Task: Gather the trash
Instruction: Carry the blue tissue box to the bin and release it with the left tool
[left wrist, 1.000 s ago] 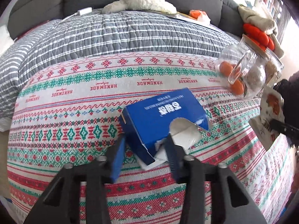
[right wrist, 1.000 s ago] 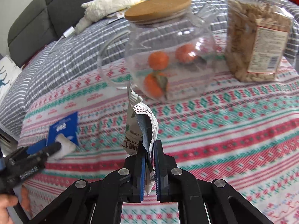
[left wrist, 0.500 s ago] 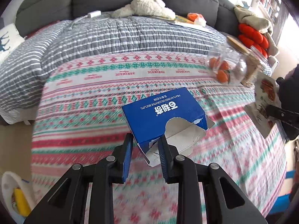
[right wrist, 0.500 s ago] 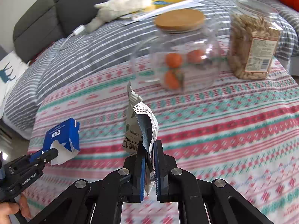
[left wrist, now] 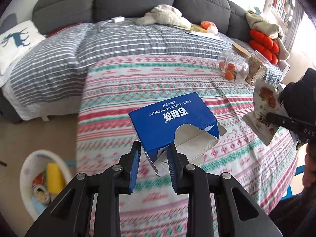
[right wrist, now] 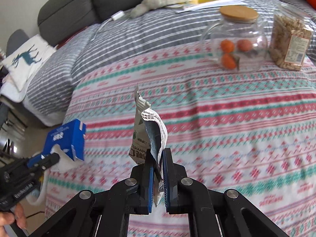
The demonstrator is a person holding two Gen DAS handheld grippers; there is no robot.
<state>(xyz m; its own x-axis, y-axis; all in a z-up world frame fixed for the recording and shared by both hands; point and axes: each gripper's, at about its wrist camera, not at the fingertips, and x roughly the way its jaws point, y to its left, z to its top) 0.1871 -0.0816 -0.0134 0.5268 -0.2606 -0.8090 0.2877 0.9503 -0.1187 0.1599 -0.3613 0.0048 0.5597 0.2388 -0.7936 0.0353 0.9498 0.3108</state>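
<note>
Both grippers have lifted their trash off the patterned tablecloth [left wrist: 122, 90] since a second ago. Left gripper [left wrist: 154, 158] pinches the torn blue biscuit box [left wrist: 169, 122]; right gripper [right wrist: 157, 169], pressed together, clamps the crumpled snack wrapper [right wrist: 147, 130]. Below left, a white bin [left wrist: 25, 169] holds other trash.

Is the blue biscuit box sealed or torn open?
Torn open: the blue biscuit box has a ragged hole in its near end, showing its pale inside.
</note>
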